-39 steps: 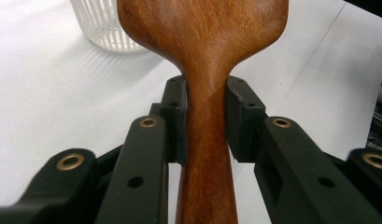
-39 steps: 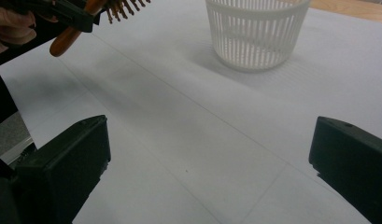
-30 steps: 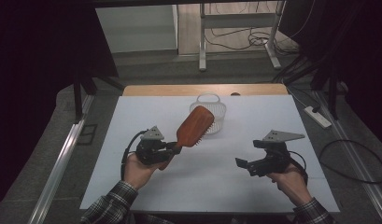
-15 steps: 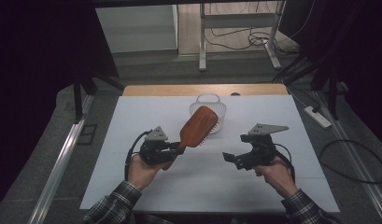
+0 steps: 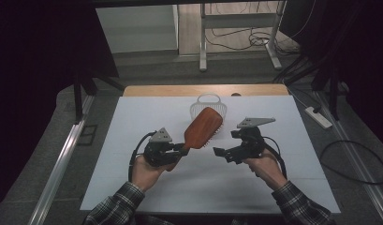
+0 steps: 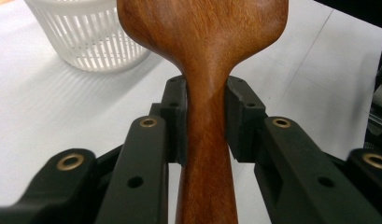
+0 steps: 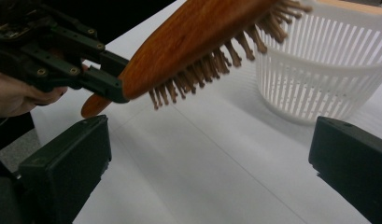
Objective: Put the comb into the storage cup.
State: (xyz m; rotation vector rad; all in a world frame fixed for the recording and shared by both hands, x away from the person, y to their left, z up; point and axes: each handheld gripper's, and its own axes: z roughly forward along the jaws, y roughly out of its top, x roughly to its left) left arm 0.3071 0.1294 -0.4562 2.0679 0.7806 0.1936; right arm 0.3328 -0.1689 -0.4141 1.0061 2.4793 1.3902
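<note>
Here, one wooden brush (image 5: 203,127) is clamped by its handle in the left gripper (image 5: 180,151); one white basket (image 5: 208,104) stands behind; the right gripper (image 5: 220,153) gapes, holding nothing.

hairbrush (image 5: 202,128): 1 — wooden, just in front of basket | basket (image 5: 207,105): 1 — white, slatted | grippers: 2, left gripper (image 5: 179,151), right gripper (image 5: 219,152), flanking brush
</note>
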